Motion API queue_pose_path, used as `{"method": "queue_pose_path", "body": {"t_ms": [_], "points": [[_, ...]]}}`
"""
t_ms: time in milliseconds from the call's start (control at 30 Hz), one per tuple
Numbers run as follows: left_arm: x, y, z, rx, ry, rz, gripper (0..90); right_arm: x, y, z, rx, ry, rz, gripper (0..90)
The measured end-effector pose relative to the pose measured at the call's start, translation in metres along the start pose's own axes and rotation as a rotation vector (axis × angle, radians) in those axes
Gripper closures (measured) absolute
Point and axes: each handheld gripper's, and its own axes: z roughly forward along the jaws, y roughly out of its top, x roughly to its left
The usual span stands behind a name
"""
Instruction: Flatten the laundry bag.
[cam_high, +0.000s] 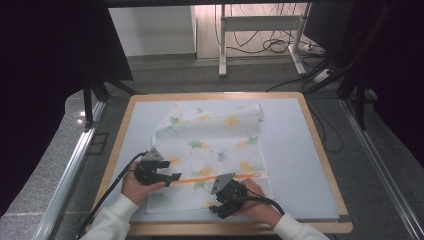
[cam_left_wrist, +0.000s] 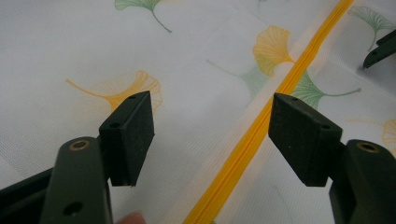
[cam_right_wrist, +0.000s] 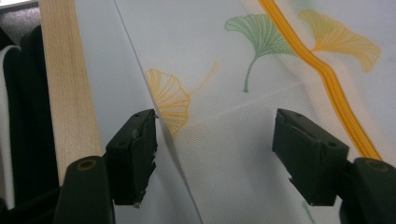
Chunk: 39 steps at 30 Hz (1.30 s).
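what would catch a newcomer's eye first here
A white mesh bag printed with green and yellow ginkgo leaves lies spread across the middle of the pale table, its bright orange zipper running along the near part. The left gripper and right gripper sit over that near edge, both open.

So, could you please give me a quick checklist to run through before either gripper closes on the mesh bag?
1. Left gripper open: ok, jaws stand wide with nothing pressed between them.
2. Right gripper open: ok, jaws apart, no cloth clamped.
3. Yellow zipper in line with the left gripper: ok, it runs between the jaws, nearer one pad.
4. Mesh bag lying flat on the table: ok in the main, though the far edge looks slightly rolled.
5. Bag edge in reach of the right gripper: ok, the edge runs just inside one jaw.
6. Zipper pull located: cannot tell.
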Motion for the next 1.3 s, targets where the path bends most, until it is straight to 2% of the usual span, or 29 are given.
{"method": "queue_pose_path", "body": {"t_ms": [133,433,600,900,1000,1300], "points": [[0.001,0.000,0.000,-0.001,0.003,-0.003,31.2,-0.002,0.000,0.000,-0.006,0.020,0.012,42.3],[0.002,0.000,-0.002,-0.010,0.003,-0.006,31.0,-0.008,0.002,-0.002,-0.007,0.012,0.052,71.4],[0.002,0.000,-0.003,-0.011,0.004,-0.004,30.9,-0.011,0.002,-0.001,-0.008,0.029,0.076,84.6],[0.002,0.000,-0.006,-0.026,0.002,-0.010,30.9,-0.013,0.000,-0.006,-0.039,0.040,0.095,88.8],[0.002,0.000,-0.006,-0.030,0.002,-0.013,30.8,-0.012,0.000,-0.010,-0.058,0.058,0.106,89.1],[0.002,0.000,-0.007,-0.026,-0.001,-0.009,30.8,0.006,0.002,-0.018,-0.098,0.114,0.096,89.1]]}}
